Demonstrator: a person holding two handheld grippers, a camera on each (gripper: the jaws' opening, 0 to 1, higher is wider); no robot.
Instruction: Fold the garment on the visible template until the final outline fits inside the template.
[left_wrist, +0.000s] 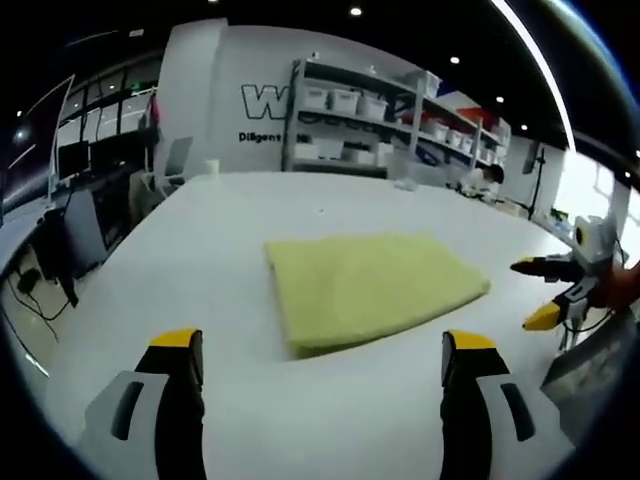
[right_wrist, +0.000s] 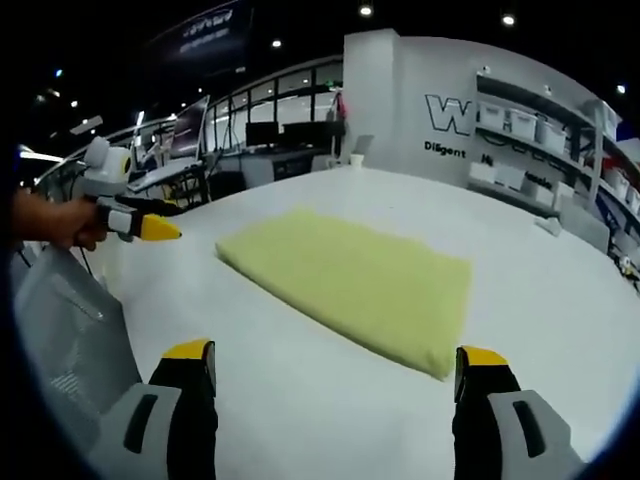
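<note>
My left gripper has its two black, yellow-tipped jaws spread wide apart with nothing between them, hovering above the broad white table and touching nothing. My right gripper stands the same way: jaws far apart, empty, clear of the surface. The pale yellow-green soft cloth garment lies folded into a flat, roughly rectangular pad on the table, ahead of both pairs of jaws and well apart from them; in the right gripper view it stretches diagonally across the middle. In the left gripper view my right gripper comes in from the right edge, its yellow tips parted. In the right gripper view my left gripper shows at the left, held in my hand. Behind the table stand grey metal shelves with white bins against a white wall with dark lettering. Nothing lies between the jaws and the garment.
</note>
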